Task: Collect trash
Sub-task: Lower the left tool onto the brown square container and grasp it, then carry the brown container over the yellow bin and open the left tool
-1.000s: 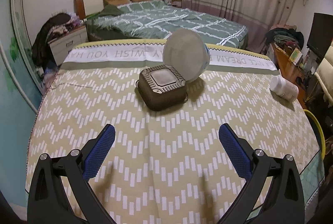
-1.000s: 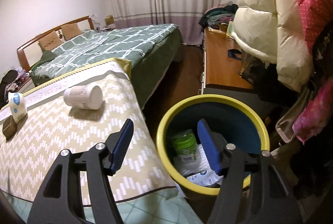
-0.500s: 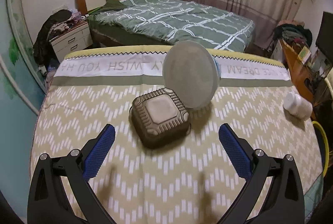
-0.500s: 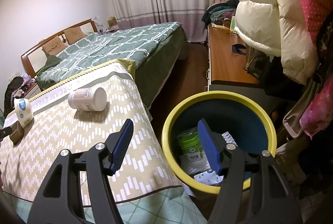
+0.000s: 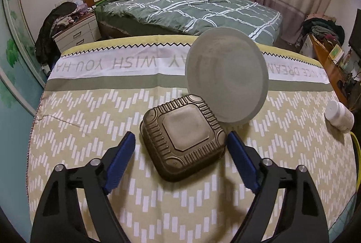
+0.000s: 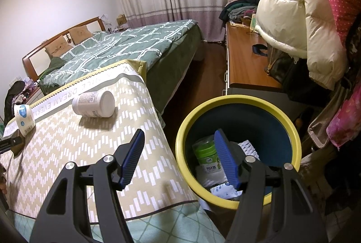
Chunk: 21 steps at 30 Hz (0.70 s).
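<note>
A brown ribbed square container (image 5: 183,135) lies upside down on the zigzag tablecloth (image 5: 90,112). A white round tub (image 5: 226,78) leans on its far right corner. My left gripper (image 5: 181,151) is open, its blue pads on either side of the brown container's near half, not touching. A white bottle (image 5: 339,115) lies on its side at the table's right edge; it also shows in the right wrist view (image 6: 94,104). My right gripper (image 6: 179,157) is open and empty over the near left rim of the yellow-rimmed blue bin (image 6: 282,112), which holds a green-lidded jar (image 6: 206,151) and wrappers.
The white tub (image 6: 22,117) shows far left in the right wrist view. A green-quilted bed (image 5: 187,6) stands beyond the table. A wooden desk (image 6: 246,64) and hanging puffer coats (image 6: 291,12) crowd the bin's far and right sides. A nightstand (image 5: 75,32) stands at far left.
My left gripper has moved forward, so the brown container now sits between its pads. My right gripper has drifted slightly back and left from over the bin, staying open.
</note>
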Each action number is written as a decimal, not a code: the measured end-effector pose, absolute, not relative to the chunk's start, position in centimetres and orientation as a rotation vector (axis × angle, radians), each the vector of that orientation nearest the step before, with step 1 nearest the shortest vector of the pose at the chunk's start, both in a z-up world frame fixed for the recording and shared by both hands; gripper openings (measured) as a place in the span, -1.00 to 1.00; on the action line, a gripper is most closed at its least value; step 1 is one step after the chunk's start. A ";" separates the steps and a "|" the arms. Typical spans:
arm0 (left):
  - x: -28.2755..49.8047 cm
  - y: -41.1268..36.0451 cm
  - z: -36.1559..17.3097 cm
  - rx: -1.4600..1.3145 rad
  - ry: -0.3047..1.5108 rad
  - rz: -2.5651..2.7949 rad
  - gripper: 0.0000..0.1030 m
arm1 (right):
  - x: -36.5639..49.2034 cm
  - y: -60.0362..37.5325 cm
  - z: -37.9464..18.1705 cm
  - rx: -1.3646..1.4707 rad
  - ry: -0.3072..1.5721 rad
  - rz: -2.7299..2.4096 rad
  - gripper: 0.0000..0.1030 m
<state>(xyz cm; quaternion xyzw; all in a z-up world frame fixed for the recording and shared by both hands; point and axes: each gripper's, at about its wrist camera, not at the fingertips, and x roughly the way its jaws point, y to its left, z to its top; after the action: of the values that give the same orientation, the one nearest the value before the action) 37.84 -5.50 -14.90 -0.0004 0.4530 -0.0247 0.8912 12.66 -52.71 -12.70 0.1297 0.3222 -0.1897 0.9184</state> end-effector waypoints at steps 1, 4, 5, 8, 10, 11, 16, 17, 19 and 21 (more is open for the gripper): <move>38.0 -5.5 -15.0 -0.001 0.943 -0.058 0.41 | 12.7 -52.7 -12.7 0.267 0.663 -0.390 0.19; 38.6 -5.5 -15.1 0.004 0.943 -0.073 0.35 | 12.7 -52.7 -12.7 0.269 0.664 -0.390 0.19; 38.6 -5.5 -15.1 0.007 0.940 -0.076 0.34 | 12.7 -52.7 -12.7 0.269 0.663 -0.390 0.19; 38.1 -5.5 -14.5 0.013 0.926 -0.084 0.34 | 12.6 -52.7 -12.7 0.269 0.658 -0.390 0.19; 36.8 -5.6 -13.7 0.019 0.913 -0.091 0.34 | 12.4 -52.7 -12.7 0.270 0.648 -0.391 0.19; 36.2 -5.6 -13.4 0.023 0.908 -0.096 0.34 | 12.3 -52.7 -12.6 0.270 0.641 -0.392 0.19; 31.7 -6.3 -11.5 0.048 0.883 -0.148 0.34 | 11.3 -52.5 -12.5 0.268 0.628 -0.379 0.19; 30.6 -6.7 -11.2 0.058 0.879 -0.167 0.34 | 11.0 -52.6 -12.4 0.266 0.626 -0.380 0.19; 28.7 -8.0 -10.8 0.072 0.874 -0.208 0.34 | 10.3 -52.8 -12.4 0.263 0.620 -0.385 0.19; 27.1 -9.5 -10.4 0.086 0.870 -0.259 0.34 | 9.4 -53.3 -12.3 0.261 0.617 -0.398 0.19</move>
<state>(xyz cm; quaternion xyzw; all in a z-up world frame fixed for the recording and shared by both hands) 27.13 -9.51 -10.37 0.0415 0.4199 -0.1249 0.8980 9.43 -53.26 -12.28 0.1273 0.3006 -0.1939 0.9251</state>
